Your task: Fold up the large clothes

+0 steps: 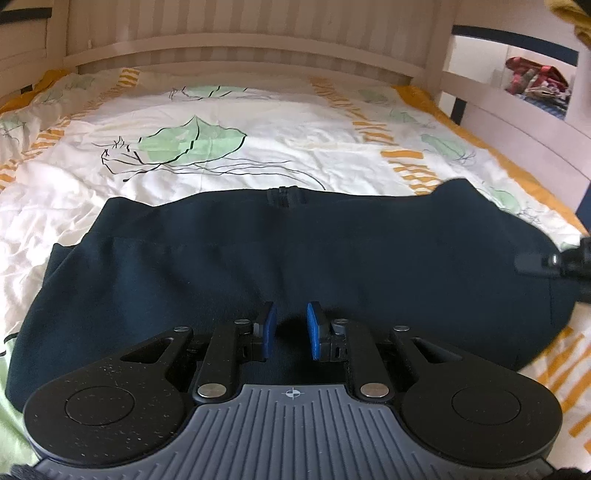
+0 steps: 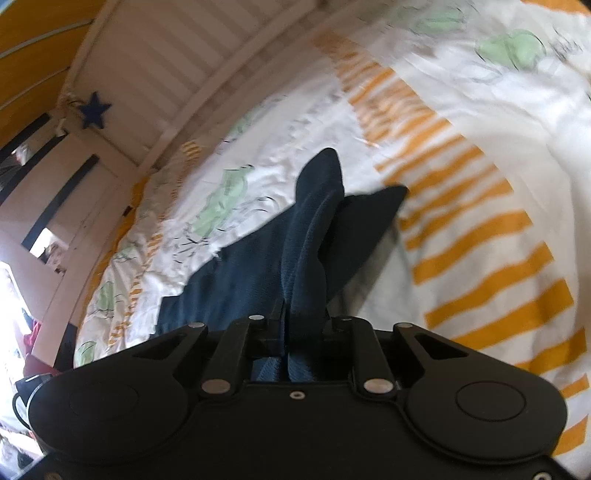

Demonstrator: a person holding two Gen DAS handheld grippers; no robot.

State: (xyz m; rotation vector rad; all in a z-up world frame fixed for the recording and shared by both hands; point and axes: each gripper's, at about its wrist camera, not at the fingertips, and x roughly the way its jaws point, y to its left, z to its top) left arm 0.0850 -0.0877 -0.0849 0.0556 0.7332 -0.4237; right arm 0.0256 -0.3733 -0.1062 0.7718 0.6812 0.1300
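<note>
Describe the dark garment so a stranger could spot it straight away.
Start at the bed with the white slatted headboard and the white sheet printed with green leaves and orange stripes. Spread across its near part lies the navy garment, a short zip at its far edge. It is the only dark, plain cloth there.

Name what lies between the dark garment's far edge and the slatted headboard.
Only bedsheet, white with green leaves and orange stripes, lies between the garment and the headboard. Nothing else rests there. The left wrist view shows this.
</note>
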